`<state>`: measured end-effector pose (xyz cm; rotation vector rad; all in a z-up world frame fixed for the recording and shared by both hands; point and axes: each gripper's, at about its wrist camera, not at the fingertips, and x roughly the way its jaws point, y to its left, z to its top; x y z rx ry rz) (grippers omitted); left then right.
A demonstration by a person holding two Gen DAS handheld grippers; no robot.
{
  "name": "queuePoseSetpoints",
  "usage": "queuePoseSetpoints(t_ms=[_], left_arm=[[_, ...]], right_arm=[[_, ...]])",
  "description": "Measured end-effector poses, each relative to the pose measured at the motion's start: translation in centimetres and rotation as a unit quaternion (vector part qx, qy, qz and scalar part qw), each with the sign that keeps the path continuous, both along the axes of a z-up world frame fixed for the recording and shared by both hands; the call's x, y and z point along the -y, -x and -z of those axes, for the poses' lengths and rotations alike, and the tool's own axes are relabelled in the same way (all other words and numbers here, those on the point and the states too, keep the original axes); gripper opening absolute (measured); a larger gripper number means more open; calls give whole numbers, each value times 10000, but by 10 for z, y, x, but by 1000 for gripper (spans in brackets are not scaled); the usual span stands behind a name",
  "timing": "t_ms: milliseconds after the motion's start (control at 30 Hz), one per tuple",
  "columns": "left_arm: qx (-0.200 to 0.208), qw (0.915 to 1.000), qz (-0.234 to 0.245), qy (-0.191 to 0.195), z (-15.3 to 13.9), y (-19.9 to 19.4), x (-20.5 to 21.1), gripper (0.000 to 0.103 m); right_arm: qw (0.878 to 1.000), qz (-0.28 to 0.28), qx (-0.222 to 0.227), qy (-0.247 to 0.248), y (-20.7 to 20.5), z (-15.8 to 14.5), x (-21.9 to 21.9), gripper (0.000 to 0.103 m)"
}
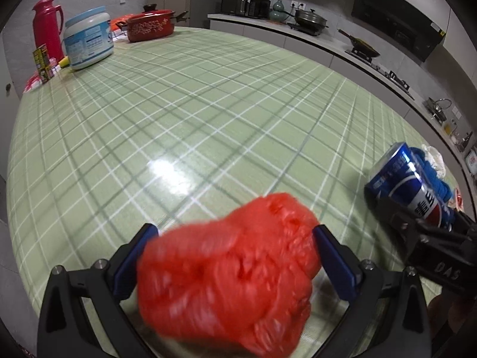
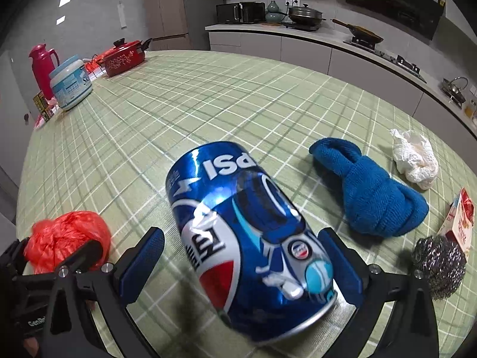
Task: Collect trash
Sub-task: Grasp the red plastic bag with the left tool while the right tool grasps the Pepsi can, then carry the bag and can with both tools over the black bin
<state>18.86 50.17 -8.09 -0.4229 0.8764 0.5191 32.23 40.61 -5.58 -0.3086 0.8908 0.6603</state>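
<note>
My left gripper has its blue-padded jaws pinching a crumpled red plastic bag, which bulges between and over the pads, blurred, above the green plaid tablecloth. My right gripper has its jaws clamped on a dented blue Pepsi drink can, held lengthwise between the pads with its far end pointing away from me. In the left wrist view that can sits off to the right; in the right wrist view the red bag sits off to the left.

To the right of the can, on the cloth, lie a folded blue knitted cloth, a crumpled white paper napkin beyond it, a steel wool scourer nearer me, and a small red-and-white carton touching the scourer.

At the far left edge stand a red thermos jug, a white tub with a pale blue lid and a red lidded casserole pot.
</note>
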Motion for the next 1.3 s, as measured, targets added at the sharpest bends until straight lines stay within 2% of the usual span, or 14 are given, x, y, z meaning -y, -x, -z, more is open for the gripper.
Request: queuePoseSetpoints(t_ms=[33,67,100,133,200,300,433,533,633,700,733,1033,1300], left_arm=[[-42,10000,33,-42,1,-2,1,102],[-91,9999,67,-112,1,-3,2,99],[-75,9997,124,-178,1,-3,4,90],[11,9996,191,-212,-1,-1,6,83],[124,9994,282,-168,-3,1,7,63],[268,9989,386,-60,-6,3,6,51],[294,9986,447,-25,-5,3,6,51],[388,9981,467,60,-5,6,5,50],[435,9977,515,78,-5,8,6,49],[460,9975,529,81,-5,9,5,46],[484,9973,546,91,-5,10,5,45],[763,9941,766,-49,-25,13,23,42],[874,9900,1103,-97,-39,7,56,42]], right_arm=[[10000,-25,-7,48,0,1,-1,103],[10000,-56,-66,46,-1,2,-3,94],[9998,-109,-161,26,0,2,-2,81],[9998,-106,-165,28,1,2,-2,75],[9996,-153,-248,-70,6,0,2,70],[9993,-192,-285,-176,14,-3,7,68],[9988,-241,-394,-187,16,-2,6,68],[9994,-241,-225,-41,15,-2,-4,83],[9997,-218,-133,37,11,-1,-12,83],[9992,-235,-324,1,8,2,-12,69],[9992,-247,-325,-2,9,1,-11,66],[9992,-174,-207,-289,26,-21,22,66],[9987,224,-3,-462,36,-47,83,66]])
